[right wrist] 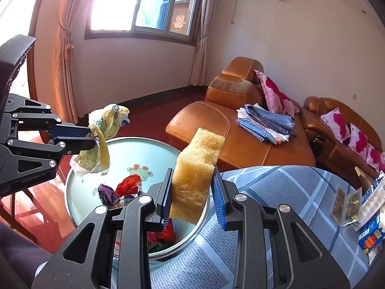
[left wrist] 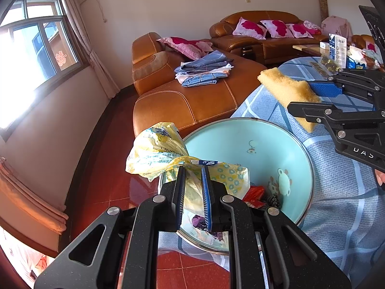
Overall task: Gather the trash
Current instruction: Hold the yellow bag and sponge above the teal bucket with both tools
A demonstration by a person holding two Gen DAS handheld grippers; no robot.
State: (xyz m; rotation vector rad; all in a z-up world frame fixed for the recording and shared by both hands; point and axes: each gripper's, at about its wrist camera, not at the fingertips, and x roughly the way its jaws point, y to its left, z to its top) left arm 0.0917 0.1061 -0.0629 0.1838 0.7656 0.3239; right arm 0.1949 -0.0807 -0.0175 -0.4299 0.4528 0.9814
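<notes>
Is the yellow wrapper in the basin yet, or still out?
Out: the left gripper holds the yellow wrapper above the basin, clear of it.

Daylight came in hard through the window, blown out to white in both views. Rest of the room was bright, warm-toned, sharp. Floor showed glare. Strong fisheye bending and dark corners at edges.

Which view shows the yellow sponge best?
The right wrist view: the yellow sponge stands centred between the right gripper's fingers, full face visible. The left wrist view shows the sponge sideways, small, partly behind that gripper.
</notes>
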